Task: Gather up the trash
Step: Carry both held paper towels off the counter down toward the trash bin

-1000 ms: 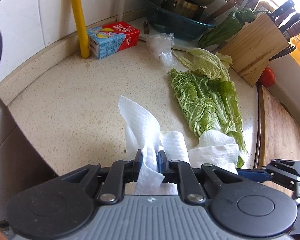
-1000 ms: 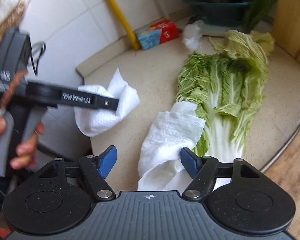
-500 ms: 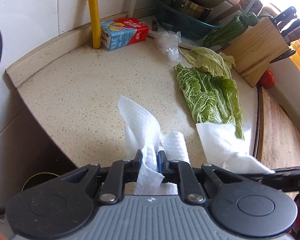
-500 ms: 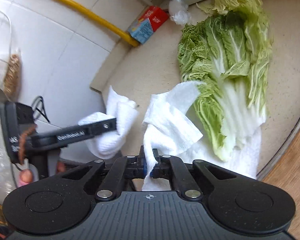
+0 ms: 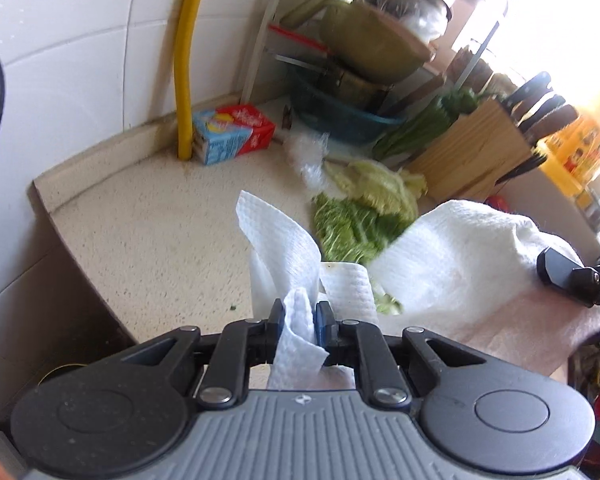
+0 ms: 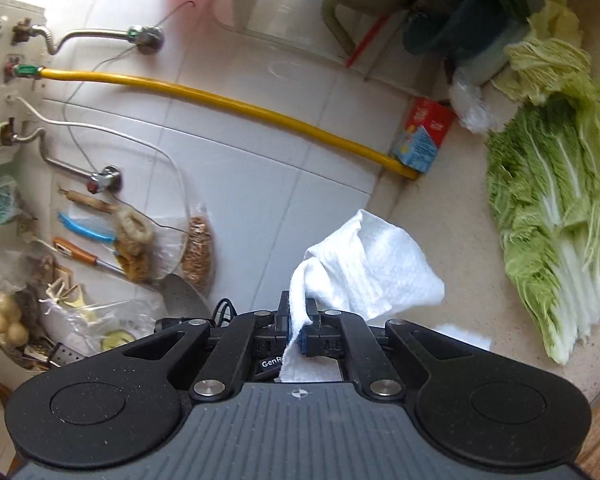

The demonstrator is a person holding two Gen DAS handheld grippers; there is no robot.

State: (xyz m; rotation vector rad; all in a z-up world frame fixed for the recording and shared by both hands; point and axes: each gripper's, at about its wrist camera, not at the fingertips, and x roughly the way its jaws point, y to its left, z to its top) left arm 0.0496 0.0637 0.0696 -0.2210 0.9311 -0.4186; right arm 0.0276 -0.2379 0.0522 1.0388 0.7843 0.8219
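Above the speckled counter [image 5: 140,240], each gripper pinches crumpled, embossed tissue.

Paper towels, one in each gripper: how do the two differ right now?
The left gripper pinches a narrow paper towel that stands up in a peak; the right gripper pinches a broader paper towel, billowed out sideways. Left's looks thinner and ribbed, right's thicker. Both are white, crumpled and clamped.

I see embossed white paper towel [image 5: 284,240], speckled matt stone counter [image 5: 160,240], glossy wall tiles [image 6: 300,152], wooden knife block [image 5: 472,152].
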